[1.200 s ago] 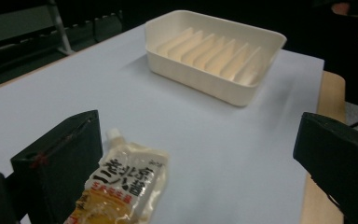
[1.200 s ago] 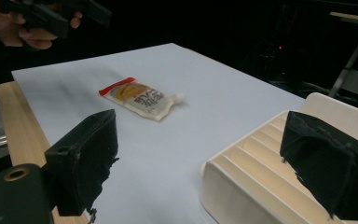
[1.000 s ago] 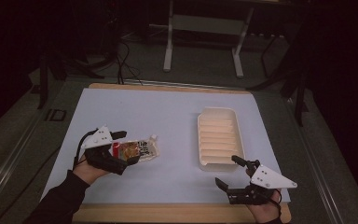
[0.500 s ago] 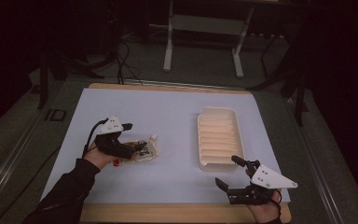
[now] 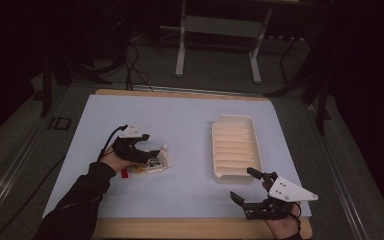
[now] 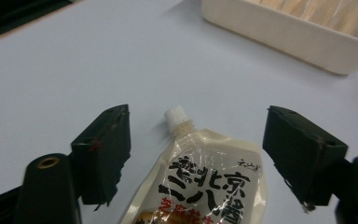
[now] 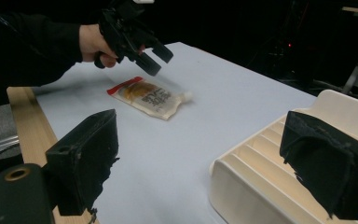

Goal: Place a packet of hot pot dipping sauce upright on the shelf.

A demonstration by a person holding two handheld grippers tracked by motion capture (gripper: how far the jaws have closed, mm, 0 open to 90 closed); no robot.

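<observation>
A white spouted pouch [image 5: 155, 162] with black characters and a red bottom edge lies flat on the pale table sheet [image 5: 190, 130], its cap pointing right. My left gripper [image 5: 147, 152] hovers just above it, tilted down. In the left gripper view the pouch [image 6: 209, 182] lies between the two black jaws of my left gripper [image 6: 198, 140]. The jaws have just been closing, but the pads stand apart from the pouch on both sides. My right gripper [image 5: 242, 184] rests open near the front right edge with nothing between its jaws. In its own view my right gripper [image 7: 205, 158] faces the pouch [image 7: 147, 98].
A white ribbed tray [image 5: 235, 145] stands right of centre, just beyond the right gripper; its near corner [image 7: 261, 163] sits between the right jaws' line of sight. A wooden table rim [image 5: 180, 227] runs along the front. Stands and cables sit on the dark floor behind.
The left hand has moved right and down, from beside the pouch's red end to over the pouch, and its jaws look narrower. The right gripper and the tray have not moved.
</observation>
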